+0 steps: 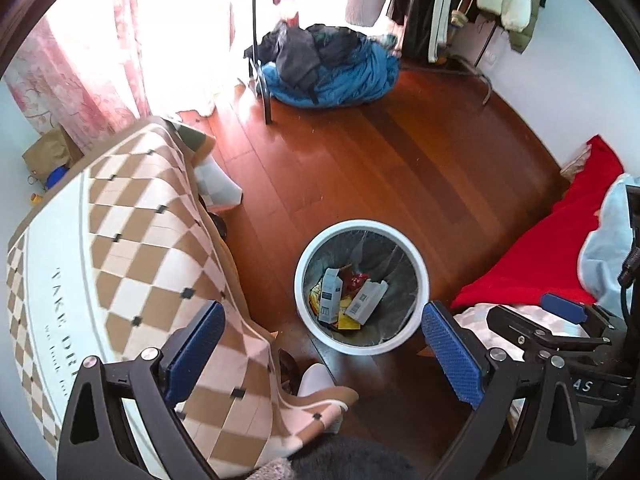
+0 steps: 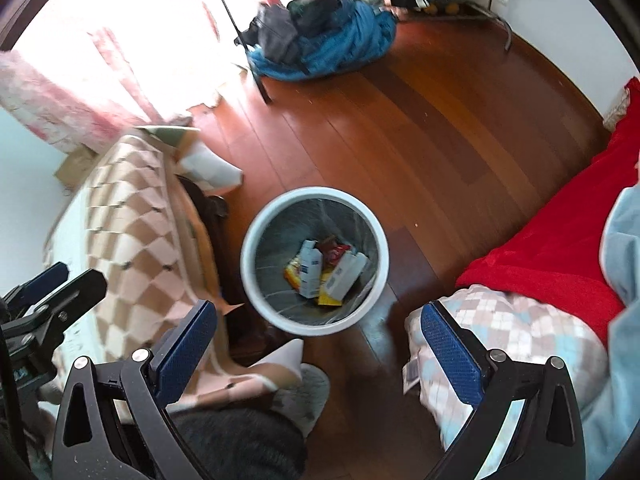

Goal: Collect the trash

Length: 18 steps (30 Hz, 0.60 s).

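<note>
Nearest, the left tongs and the right tongs both stand wide apart with nothing between their blue pads, hovering side by side above the floor. Just beyond them sits the white trash bin, lined with a grey bag, on the wooden floor between a checkered blanket on the left and a red cloth on the right. Inside the bin lie two white cartons, yellow wrappers and a red packet, so part of the collecting looks done. No loose trash shows on the open floor near the bin, though the right wrist view is blurred on the left. Farther off, a blue bundle of clothes lies by a rack leg, with hanging garments behind. Whether anything is left to gather I cannot tell; perhaps only the bag remains to lift out.
</note>
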Tool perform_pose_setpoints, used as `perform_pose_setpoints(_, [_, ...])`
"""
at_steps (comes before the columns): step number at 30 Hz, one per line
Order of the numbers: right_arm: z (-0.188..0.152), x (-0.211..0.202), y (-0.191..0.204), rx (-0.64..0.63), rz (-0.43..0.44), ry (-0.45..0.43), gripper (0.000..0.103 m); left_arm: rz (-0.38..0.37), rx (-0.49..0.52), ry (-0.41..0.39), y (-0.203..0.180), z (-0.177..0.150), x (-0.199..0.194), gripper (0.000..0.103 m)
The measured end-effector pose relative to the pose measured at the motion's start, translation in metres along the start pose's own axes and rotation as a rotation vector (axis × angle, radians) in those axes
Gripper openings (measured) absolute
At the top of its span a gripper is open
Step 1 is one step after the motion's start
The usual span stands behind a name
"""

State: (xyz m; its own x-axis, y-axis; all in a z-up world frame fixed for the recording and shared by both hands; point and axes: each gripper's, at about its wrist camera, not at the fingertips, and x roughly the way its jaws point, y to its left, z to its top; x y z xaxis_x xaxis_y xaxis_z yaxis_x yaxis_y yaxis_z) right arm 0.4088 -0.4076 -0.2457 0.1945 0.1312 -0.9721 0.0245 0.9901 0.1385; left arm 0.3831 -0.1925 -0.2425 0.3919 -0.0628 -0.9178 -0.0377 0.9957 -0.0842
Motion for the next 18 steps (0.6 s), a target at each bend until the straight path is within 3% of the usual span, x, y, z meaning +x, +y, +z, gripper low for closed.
perform_pose_setpoints(10, [-0.034, -0.116, 0.025, -0.033, 0.104, -0.09, 0.103, -0.064, 0.003, -0.08, 0.009, -0.023, -0.105, 0.101])
perform_pose_setpoints(18, [-0.059, -0.18, 0.047, -0.074, 0.172, -0.116, 0.103, -0.122, 0.01, -0.111, 0.009, -0.039, -0.163, 0.101])
